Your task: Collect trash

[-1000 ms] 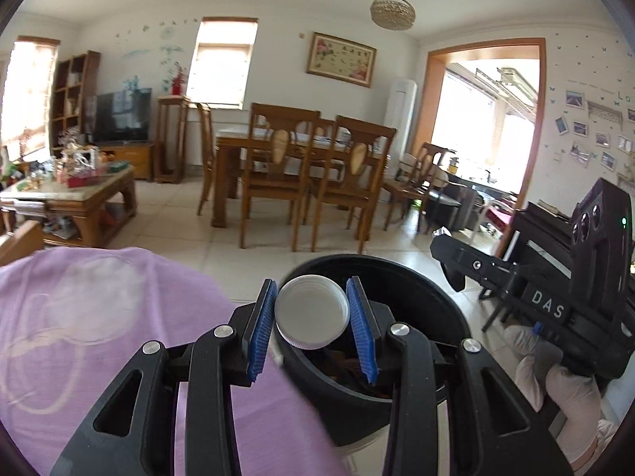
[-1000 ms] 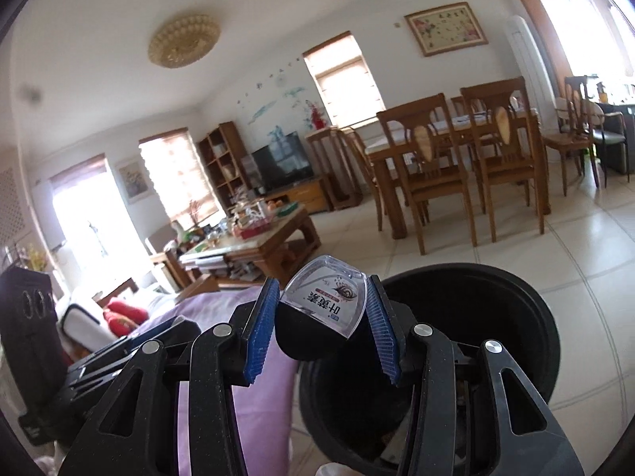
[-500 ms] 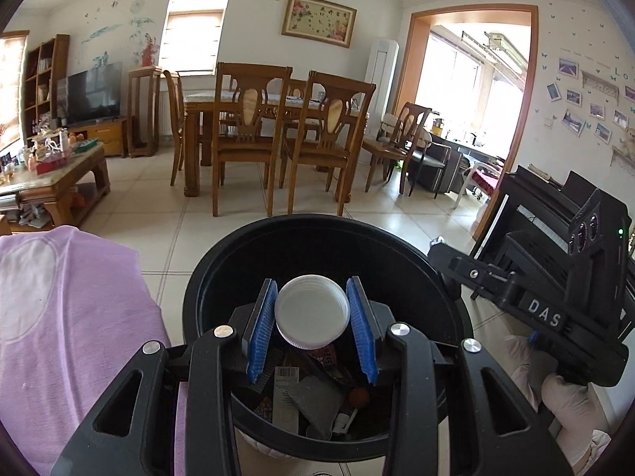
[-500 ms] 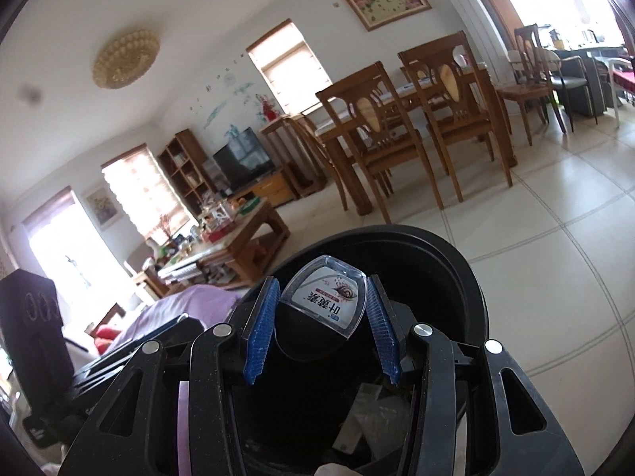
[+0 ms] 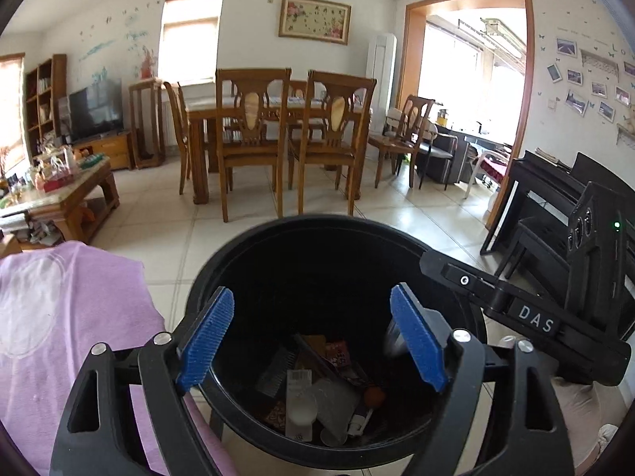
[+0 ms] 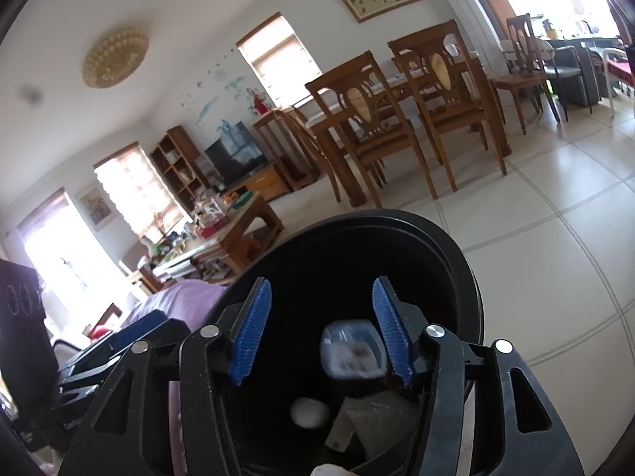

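Note:
Both grippers hang over a black trash bin (image 5: 317,220) (image 6: 377,214). My left gripper (image 5: 311,317) has its jaws opening wide, with nothing between the blue pads. The white cup (image 5: 300,404) it carried lies among the trash on the bin's bottom and shows as a pale round shape (image 6: 309,412) in the right wrist view. My right gripper (image 6: 322,297) is opening too. Its black packet with a clear label (image 6: 351,353) is blurred, dropping just inside the right pad with a gap to the left pad. The right gripper's body (image 5: 516,309) reaches over the bin rim.
A purple cloth (image 5: 59,337) lies left of the bin. Wrappers, a clear cup and paper fill the bin's bottom. A dining table with chairs (image 5: 278,127) stands beyond on the tiled floor, a cluttered coffee table (image 5: 59,198) at the left, a black piano (image 5: 547,198) at the right.
Both grippers moved forward and down from the cloth to over the bin. Then both sets of jaws spread; the white cup and the packet left them and fell inside.

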{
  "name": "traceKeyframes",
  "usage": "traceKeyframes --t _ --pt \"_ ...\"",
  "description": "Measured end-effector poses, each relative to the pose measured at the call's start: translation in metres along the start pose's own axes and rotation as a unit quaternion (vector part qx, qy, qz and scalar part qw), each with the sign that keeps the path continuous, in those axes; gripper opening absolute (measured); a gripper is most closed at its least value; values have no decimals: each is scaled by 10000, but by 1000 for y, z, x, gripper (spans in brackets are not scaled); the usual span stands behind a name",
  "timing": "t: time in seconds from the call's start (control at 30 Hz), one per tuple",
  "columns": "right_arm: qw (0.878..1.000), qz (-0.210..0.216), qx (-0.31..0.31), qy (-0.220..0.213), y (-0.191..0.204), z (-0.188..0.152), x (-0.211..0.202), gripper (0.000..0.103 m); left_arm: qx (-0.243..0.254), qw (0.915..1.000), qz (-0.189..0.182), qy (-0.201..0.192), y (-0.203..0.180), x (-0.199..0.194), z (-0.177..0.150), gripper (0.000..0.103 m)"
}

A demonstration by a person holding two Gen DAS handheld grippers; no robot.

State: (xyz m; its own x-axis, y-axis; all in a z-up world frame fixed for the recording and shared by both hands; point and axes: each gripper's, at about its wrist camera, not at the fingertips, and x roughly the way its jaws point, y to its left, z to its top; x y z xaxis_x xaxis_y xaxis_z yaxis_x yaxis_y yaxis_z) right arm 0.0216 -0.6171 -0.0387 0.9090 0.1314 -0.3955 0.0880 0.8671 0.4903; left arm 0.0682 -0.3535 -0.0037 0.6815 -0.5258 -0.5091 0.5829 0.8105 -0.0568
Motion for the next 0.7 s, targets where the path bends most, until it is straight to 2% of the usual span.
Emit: traceKeyframes --t 0.1,0.17,0.3,0.4,0.53,0.7 --pt "10000 -10 -41 -42 4 1 -2 68 126 9999 -49 -2 -3 -6 1 84" --pt "10000 3 -57 -55 6 1 -3 72 156 9999 -9 -56 -3 -12 0 97" --pt "9999 -8 -123 -93 19 0 -8 75 183 9997 51 -158 2 -29 0 98" --pt "9998 33 -150 -127 31 1 -8 81 141 9997 140 -148 13 -41 -2 98" --pt "9994 173 -267 -130 66 -1 -7 84 -6 9991 363 -206 41 -66 -9 98" --pt "9968 517 -612 2 139 -15 9 91 -522 9930 1023 -282 109 -111 -30 98"
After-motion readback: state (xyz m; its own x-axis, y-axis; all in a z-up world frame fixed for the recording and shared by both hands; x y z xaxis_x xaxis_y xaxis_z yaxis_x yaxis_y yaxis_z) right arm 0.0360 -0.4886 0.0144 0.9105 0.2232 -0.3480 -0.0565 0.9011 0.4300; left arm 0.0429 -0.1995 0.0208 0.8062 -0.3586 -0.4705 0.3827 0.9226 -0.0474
